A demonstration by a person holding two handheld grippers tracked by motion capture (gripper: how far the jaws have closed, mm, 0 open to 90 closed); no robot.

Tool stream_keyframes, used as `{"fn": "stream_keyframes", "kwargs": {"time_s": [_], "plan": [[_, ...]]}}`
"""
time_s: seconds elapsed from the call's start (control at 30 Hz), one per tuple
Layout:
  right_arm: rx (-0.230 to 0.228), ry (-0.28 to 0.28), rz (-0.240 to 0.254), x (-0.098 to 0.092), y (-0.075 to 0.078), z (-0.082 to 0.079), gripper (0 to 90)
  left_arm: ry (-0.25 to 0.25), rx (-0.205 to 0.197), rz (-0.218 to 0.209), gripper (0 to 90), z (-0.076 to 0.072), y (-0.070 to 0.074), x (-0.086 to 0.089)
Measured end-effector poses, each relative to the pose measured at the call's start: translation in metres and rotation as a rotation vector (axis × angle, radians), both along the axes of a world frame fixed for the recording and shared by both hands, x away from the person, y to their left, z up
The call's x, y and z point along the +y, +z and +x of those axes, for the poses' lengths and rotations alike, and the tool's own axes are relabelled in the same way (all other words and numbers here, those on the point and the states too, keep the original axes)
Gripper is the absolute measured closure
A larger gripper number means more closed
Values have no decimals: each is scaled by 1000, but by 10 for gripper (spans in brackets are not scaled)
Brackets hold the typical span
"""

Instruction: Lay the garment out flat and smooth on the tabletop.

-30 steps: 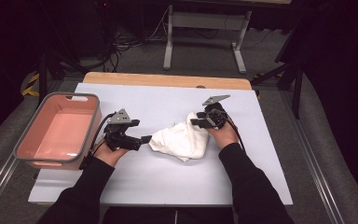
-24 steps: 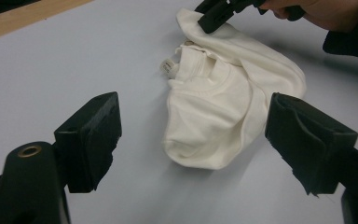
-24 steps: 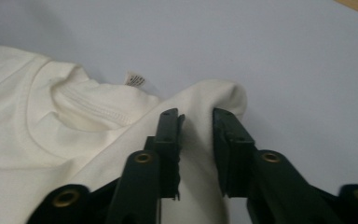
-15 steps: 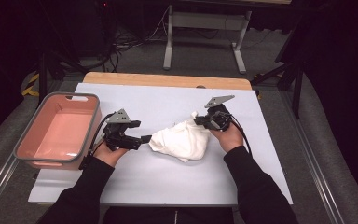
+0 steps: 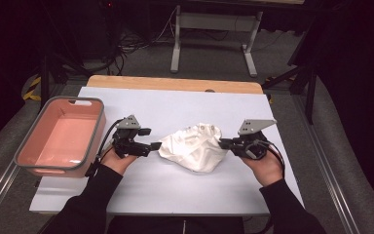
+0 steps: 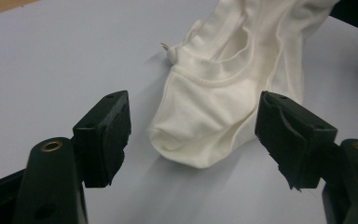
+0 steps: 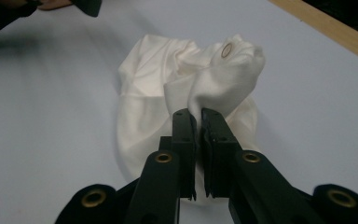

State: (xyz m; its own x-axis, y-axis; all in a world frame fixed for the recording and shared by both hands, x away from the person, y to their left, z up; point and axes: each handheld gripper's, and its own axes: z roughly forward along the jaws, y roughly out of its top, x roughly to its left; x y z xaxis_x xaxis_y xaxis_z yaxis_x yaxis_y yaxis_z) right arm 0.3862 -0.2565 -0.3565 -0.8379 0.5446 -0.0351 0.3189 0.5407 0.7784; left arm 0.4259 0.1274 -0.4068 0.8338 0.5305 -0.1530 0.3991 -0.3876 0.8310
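Grippers (image 5: 152, 146) (image 5: 225, 142) number two – garment (image 5: 195, 146) one, tub (image 5: 61, 136) one

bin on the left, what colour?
Pink inside, grey rim: the bin shows best in the high view.

The garment (image 5: 195, 148) between the two grippers is soft, matt, cream-white knit cloth with a stitched hem. Under it the counter (image 5: 175, 107) is covered by a smooth, matt pale sheet, bare wood at its far edge. Left of the left gripper (image 5: 155, 146), the tub (image 5: 93, 141) looks like smooth pink plastic with a grey rim. The gripper jaws are matt black plastic with brass-coloured rivets.
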Motion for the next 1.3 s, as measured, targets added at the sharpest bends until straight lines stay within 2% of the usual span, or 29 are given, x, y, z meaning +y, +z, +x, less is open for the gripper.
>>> {"fn": "stream_keyframes", "kwargs": {"time_s": [0.13,0.3,0.47,0.57,0.6,0.7,0.73,0.77,0.8,0.83,0.9,0.93,1.0,1.17,1.2,1.23,1.3], "plan": [[2,9,-16,-10,-9,-19,839,-1,-1,24,277,6,-6,-9],[-6,7,-13,-19,-18,-32,841,-5,-13,47,274,17,-12,-21],[-3,6,-1,-21,-21,-34,842,-13,-14,36,261,27,-16,-28],[0,6,0,-21,-23,-33,842,-34,1,42,259,31,-22,-31],[2,5,-3,-21,-24,-33,843,-41,25,43,261,32,-25,-32],[15,4,-8,-22,-29,-34,844,-42,62,77,347,34,-31,-35],[22,2,-7,-23,-31,-34,844,-42,62,77,387,34,-31,-35],[26,0,-5,-24,-32,-35,845,-47,73,105,429,32,-32,-37],[33,-2,-4,-26,-34,-35,846,-47,73,105,459,32,-32,-37],[33,-2,-4,-26,-34,-35,846,-50,78,120,459,31,-32,-38],[49,-9,-8,-29,-40,-35,846,-63,80,146,620,28,-31,-41],[52,-10,-8,-29,-41,-36,846,-63,80,146,693,28,-31,-41],[50,-9,-11,-29,-42,-36,844,-70,87,137,769,26,-29,-41],[34,-8,-13,-30,-38,-38,818,-70,59,127,811,19,-22,-41],[26,-8,-6,-31,-36,-38,753,-72,52,118,816,18,-20,-41],[26,-8,-6,-31,-36,-38,753,-72,52,118,817,18,-20,-41],[9,-9,2,-31,-30,-38,678,-79,44,98,818,16,-17,-40]]}}
